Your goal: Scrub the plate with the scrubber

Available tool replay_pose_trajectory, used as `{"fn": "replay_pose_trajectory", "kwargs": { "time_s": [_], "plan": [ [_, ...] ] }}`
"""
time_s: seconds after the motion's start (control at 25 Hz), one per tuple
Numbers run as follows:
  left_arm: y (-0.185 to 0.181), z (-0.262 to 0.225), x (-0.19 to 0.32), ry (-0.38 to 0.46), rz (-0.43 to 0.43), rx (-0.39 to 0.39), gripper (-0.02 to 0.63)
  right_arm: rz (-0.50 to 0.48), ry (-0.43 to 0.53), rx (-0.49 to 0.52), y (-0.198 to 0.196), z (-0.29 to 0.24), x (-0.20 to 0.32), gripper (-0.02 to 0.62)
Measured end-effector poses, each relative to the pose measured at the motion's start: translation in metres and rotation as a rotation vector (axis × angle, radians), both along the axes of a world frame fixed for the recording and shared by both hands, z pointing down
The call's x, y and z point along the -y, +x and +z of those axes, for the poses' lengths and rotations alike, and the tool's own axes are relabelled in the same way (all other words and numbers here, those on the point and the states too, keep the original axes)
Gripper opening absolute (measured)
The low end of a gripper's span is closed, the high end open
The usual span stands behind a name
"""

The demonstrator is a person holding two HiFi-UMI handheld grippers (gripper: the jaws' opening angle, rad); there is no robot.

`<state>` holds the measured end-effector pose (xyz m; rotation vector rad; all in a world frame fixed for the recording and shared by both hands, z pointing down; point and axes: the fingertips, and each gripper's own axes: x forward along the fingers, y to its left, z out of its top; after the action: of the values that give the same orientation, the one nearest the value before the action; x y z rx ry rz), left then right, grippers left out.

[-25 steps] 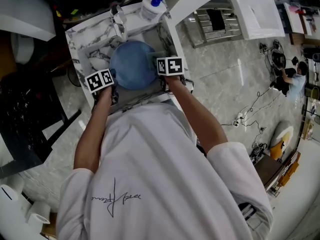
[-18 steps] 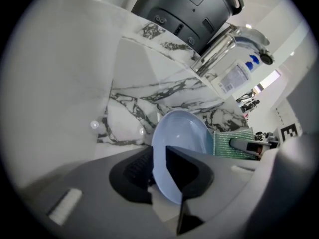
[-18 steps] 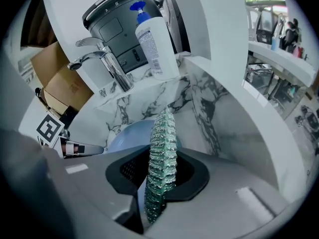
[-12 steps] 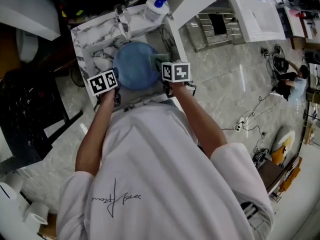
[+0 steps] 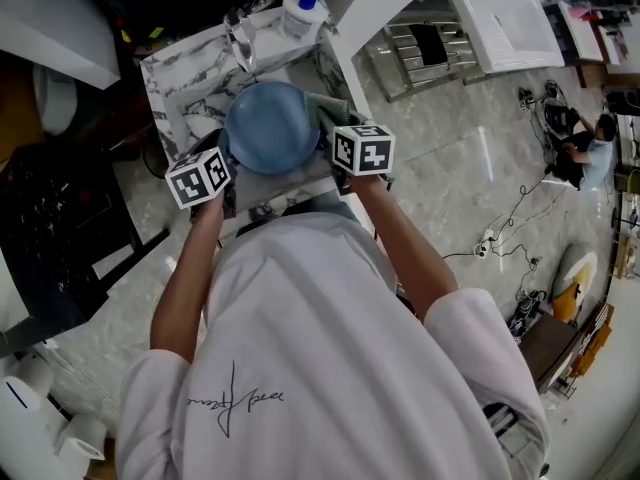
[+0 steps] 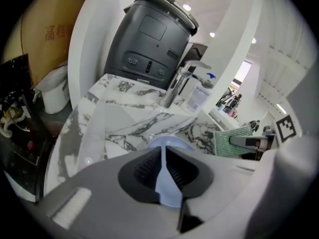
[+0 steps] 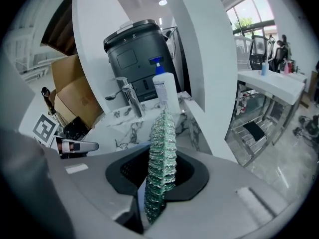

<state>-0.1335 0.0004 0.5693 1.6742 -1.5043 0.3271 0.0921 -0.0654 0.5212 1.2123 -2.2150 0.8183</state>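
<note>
Clamping the plate (image 5: 268,126) edge-on, seemingly above the sink (image 5: 185,78), left gripper (image 6: 162,168) may lose it if the scrubber (image 7: 162,148) clamped in right gripper (image 7: 159,178) pushes hard.

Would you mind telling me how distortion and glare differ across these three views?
Head view: wide-angle bending at the edges, a glare streak on the floor. Left gripper view: fisheye circle with black corners, plate rim clear. Right gripper view: same black corners, scrubber crisp, windows bright.
</note>
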Motion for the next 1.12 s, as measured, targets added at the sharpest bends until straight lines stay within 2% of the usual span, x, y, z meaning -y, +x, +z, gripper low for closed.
{"fn": "replay_pose_trajectory", "kwargs": {
  "time_s": [0.2,0.56,0.8,1.12],
  "plan": [
    [0.001,-0.037,-0.007,0.094,-0.006,-0.015,0.081,0.008,0.103,0.006,0.002,-0.033,-0.009,0.069],
    [0.003,-0.079,-0.024,0.196,0.039,0.003,0.069,-0.022,0.247,0.023,-0.004,-0.090,-0.028,0.069],
    [0.001,-0.120,-0.025,0.289,0.036,0.009,0.061,-0.056,0.311,0.067,-0.008,-0.125,-0.037,0.069],
    [0.017,-0.179,-0.028,0.414,0.054,0.042,0.057,-0.064,0.398,0.117,0.008,-0.173,-0.047,0.069]
  ]
}}
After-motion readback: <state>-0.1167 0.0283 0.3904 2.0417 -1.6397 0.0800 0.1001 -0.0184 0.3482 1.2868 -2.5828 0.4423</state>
